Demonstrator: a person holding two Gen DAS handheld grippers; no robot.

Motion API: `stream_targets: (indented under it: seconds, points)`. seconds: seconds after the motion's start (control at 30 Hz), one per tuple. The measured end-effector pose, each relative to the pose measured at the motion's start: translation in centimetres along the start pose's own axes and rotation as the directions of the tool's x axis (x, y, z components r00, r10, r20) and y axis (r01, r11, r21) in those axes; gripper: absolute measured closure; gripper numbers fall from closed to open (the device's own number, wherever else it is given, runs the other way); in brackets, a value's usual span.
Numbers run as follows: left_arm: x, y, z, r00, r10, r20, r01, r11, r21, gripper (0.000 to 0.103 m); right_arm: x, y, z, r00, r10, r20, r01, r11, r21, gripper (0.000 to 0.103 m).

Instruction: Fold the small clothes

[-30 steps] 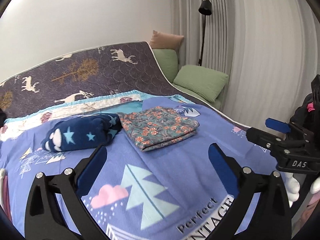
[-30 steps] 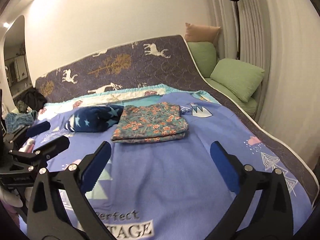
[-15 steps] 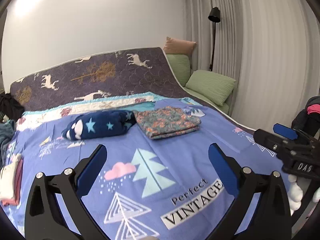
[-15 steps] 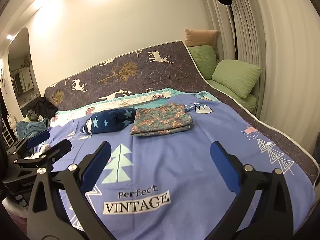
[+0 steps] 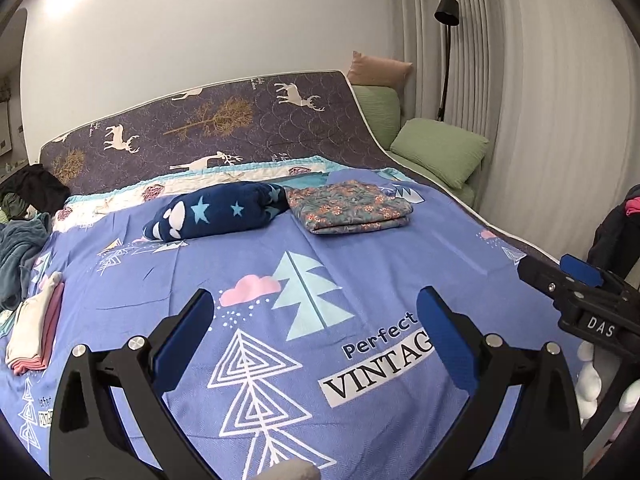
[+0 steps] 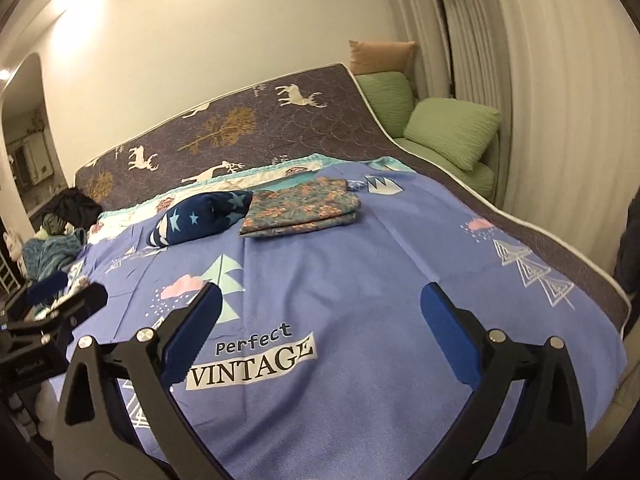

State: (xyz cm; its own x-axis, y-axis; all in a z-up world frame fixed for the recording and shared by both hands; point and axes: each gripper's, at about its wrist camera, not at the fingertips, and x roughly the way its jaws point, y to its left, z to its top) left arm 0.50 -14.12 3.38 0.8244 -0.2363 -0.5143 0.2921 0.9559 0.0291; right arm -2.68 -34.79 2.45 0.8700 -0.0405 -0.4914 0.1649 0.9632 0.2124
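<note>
A folded floral garment [image 5: 350,208] lies far back on the blue printed bedspread [image 5: 360,280], next to a folded navy star-print garment [image 5: 224,216]. Both also show in the right wrist view: the floral one [image 6: 300,208] and the navy one [image 6: 200,220]. My left gripper [image 5: 316,320] is open and empty, well back from them above the near part of the bed. My right gripper [image 6: 320,316] is open and empty, also near the bed's front. A small folded pink and white pile [image 5: 34,336] lies at the bed's left edge.
Loose clothes [image 5: 20,240] are heaped at the bed's left side, also seen in the right wrist view [image 6: 52,248]. Green cushions [image 5: 440,148] and a floor lamp [image 5: 446,52] stand at the back right by the curtain. Dark clothing [image 5: 616,228] hangs at the right.
Both grippers have pulled back from the folded garments toward the foot of the bed; more of the bedspread and the left-side pile have come into view. Both stay open.
</note>
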Motion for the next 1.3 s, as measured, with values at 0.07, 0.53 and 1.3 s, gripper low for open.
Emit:
stream_targets:
  seconds: [0.07,0.53,1.3]
  points:
    - [0.1,-0.3,-0.1,1.000,0.018,-0.008,-0.018,1.000,0.009,0.002,0.2,-0.1,-0.1,1.000,-0.002,-0.013,0.002,1.000,-0.001,0.002]
    - [0.7,-0.8,-0.1,1.000,0.004,-0.021,-0.004,1.000,0.027,0.001,1.3,1.1,-0.1,0.997,-0.001,-0.074,-0.002,0.999,-0.040,0.002]
    - [1.7,-0.3,-0.7,0.999,0.023,-0.044,-0.022,1.000,0.012,0.002,2.4,2.4,-0.2,0.995,0.020,-0.098,-0.027,0.997,-0.069,0.002]
